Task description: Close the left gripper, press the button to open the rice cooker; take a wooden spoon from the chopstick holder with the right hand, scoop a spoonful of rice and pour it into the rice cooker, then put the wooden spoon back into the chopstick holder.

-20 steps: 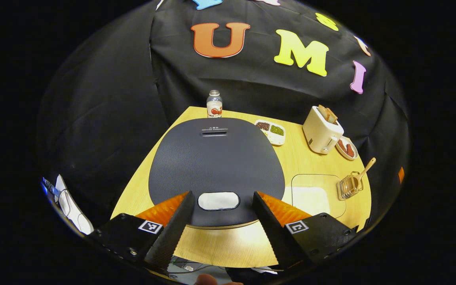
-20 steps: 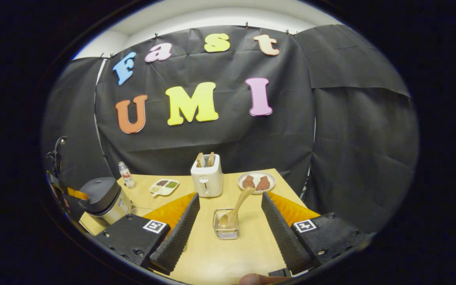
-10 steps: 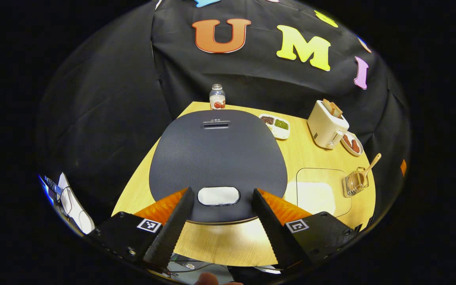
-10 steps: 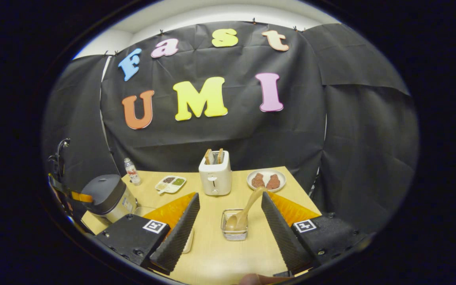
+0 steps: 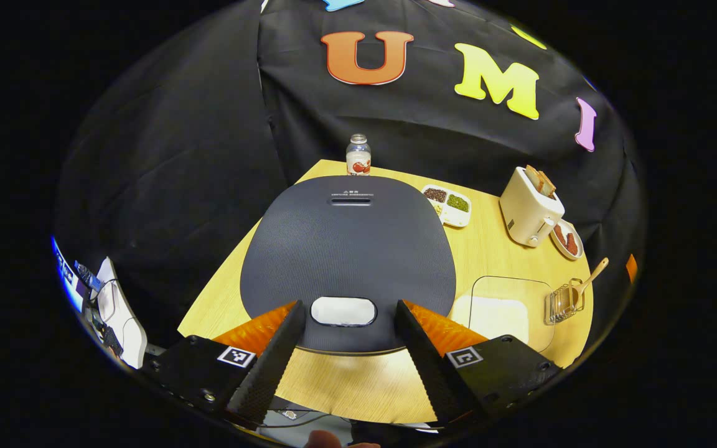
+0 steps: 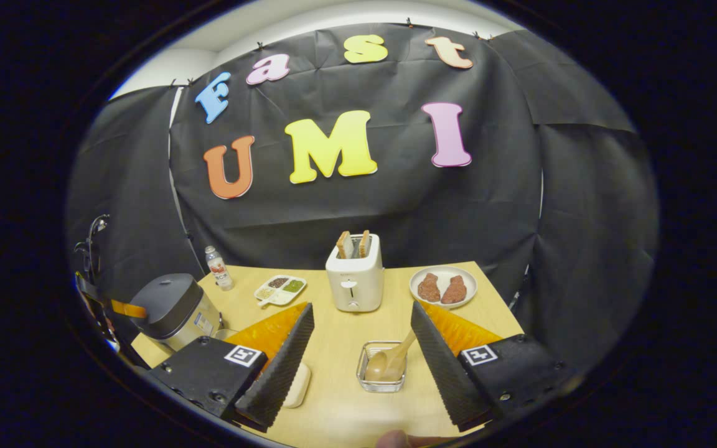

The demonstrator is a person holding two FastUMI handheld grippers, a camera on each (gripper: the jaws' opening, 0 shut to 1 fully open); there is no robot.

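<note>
In the middle of the left gripper view the rice cooker [image 5: 346,255] is seen with its lid down and its white button [image 5: 343,311] between the spread fingers of the left gripper [image 5: 346,314], while low in the right gripper view the wooden spoon [image 6: 389,361] is partly hidden inside the chopstick holder [image 6: 382,386] between the wide-apart fingers of the right gripper [image 6: 361,317].

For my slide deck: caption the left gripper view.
Open left gripper poised above the closed rice cooker, its jaws flanking the white button.
</note>
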